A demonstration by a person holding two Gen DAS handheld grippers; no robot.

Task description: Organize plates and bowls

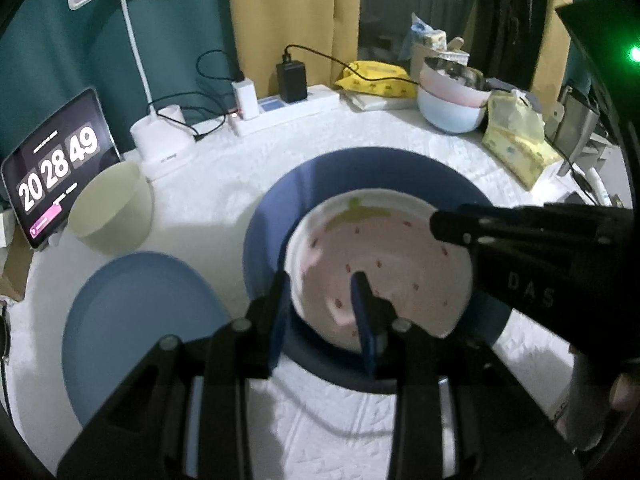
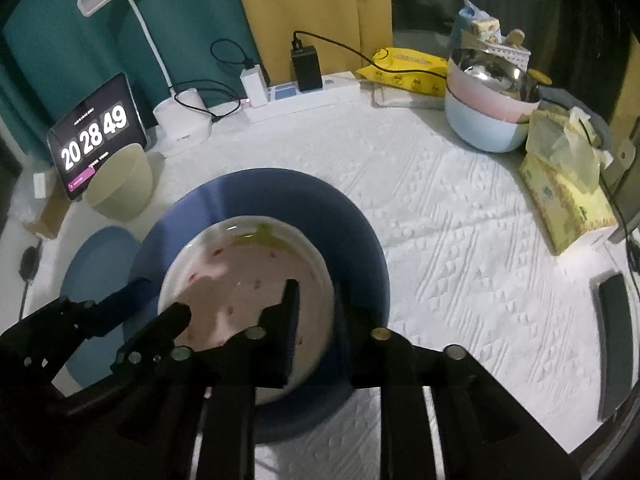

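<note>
I'm setting the strawberry plate point(image 1: 384, 264) into the blue bowl point(image 1: 320, 176). Both grippers, left point(image 1: 320, 312) and right point(image 2: 316, 320), straddle its rim at 6 o'clock, jaws slack, gripping nothing. Next I'd back both out.

A: Left wrist view?

B: Mounted behind the left gripper point(image 1: 320, 308), angled steeply down, close over the strawberry plate point(image 1: 384, 264) from its left rim.

A: Right wrist view?

B: Behind the right gripper point(image 2: 316, 316), same downward tilt, close at the plate's right rim.

A: Overlap?

B: Both face the curtain side; plate, dark blue plate point(image 2: 280, 200), clock tablet point(image 1: 60, 164), lamp point(image 2: 180, 120), stacked bowls point(image 1: 452, 108).
</note>
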